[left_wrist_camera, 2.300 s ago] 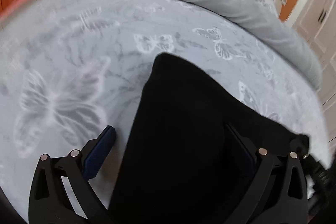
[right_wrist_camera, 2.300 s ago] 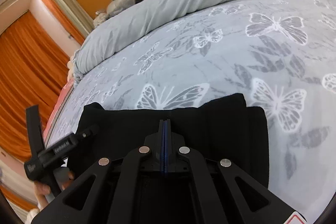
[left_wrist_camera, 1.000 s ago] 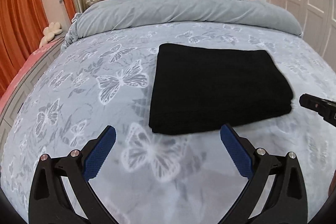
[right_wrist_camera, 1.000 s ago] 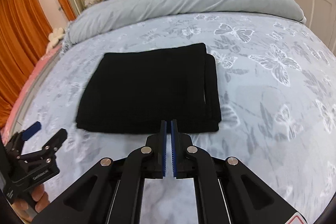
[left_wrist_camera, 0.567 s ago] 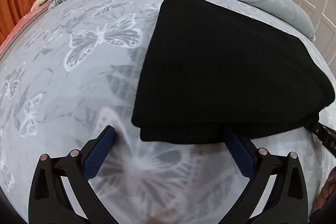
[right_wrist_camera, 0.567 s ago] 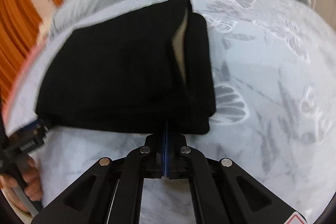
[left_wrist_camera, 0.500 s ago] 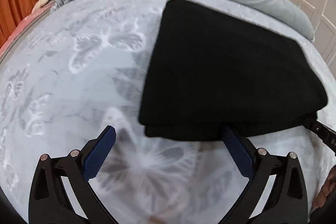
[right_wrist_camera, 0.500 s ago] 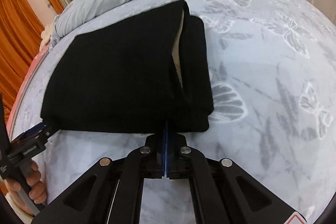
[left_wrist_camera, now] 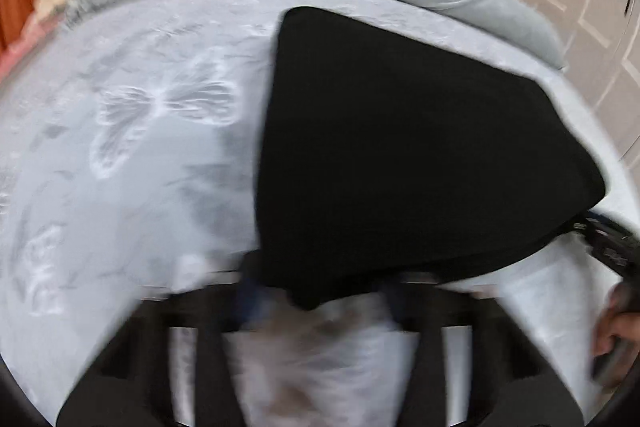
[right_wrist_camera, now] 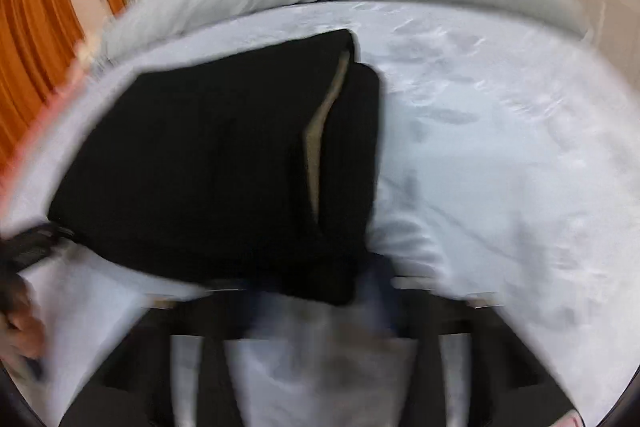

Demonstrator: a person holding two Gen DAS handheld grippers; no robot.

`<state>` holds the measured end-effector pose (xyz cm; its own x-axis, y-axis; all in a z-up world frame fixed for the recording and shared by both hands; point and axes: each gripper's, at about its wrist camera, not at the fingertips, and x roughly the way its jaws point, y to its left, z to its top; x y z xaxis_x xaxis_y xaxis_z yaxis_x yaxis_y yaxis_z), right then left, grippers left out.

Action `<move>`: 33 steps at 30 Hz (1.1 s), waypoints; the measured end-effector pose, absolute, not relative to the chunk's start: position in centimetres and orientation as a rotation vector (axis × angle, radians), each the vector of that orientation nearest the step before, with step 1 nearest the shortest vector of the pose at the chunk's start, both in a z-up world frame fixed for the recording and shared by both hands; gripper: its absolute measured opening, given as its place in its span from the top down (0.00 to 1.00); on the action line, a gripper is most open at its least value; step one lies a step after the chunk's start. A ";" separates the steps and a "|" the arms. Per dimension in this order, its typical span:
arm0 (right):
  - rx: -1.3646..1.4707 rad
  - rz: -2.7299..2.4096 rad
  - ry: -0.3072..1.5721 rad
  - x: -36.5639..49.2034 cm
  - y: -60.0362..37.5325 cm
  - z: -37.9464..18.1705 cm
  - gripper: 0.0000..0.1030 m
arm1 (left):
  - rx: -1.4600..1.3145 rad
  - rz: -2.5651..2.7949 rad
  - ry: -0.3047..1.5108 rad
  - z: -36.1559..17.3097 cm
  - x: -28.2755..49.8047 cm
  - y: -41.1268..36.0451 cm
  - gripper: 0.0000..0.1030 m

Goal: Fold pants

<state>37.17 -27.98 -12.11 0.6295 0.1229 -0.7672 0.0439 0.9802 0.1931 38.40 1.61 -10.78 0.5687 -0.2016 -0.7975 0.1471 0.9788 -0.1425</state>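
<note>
Left wrist view. The folded black pants (left_wrist_camera: 420,147) lie on the bed (left_wrist_camera: 140,147), just ahead of the left claw (left_wrist_camera: 316,295) and reaching away from it up and to the right. The claw's jaws are closing; the near edge of the pants bulges down between its blurred fingers (left_wrist_camera: 250,291). Whether the pads already press on the cloth cannot be told through the blur. The right claw (left_wrist_camera: 612,247) shows at the far right, at the pants' near right corner, with a hand (left_wrist_camera: 616,327) below it.

Right wrist view. The pants (right_wrist_camera: 208,163) spread ahead and to the left of the right claw (right_wrist_camera: 320,303); a pale lining strip (right_wrist_camera: 320,131) shows along a fold. This claw's jaws are opening, with the near right corner of the pants lying between them. A grip cannot be confirmed. The left claw (right_wrist_camera: 28,247) is at the far left edge.

To do the step well, both claws should probably take all layers of the near edge together, level with each other, so the stack does not skew.
</note>
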 end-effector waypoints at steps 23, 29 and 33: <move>0.256 0.118 0.935 34.3 -27.0 -7.9 0.29 | -0.092 -0.263 0.790 -2.8 31.3 1.4 0.19; 0.251 0.131 0.859 33.6 -26.7 -6.4 0.93 | -0.061 -0.207 0.821 -4.4 32.4 0.4 0.19; 0.173 0.053 0.929 35.3 -29.4 -8.9 0.92 | -0.016 -0.182 0.857 -6.7 33.2 0.7 0.18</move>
<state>35.27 -29.38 -8.88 0.5988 0.1197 -0.7919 0.0291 0.9849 0.1709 33.16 0.67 -6.70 0.6401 -0.1661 -0.7501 0.1529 0.9844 -0.0875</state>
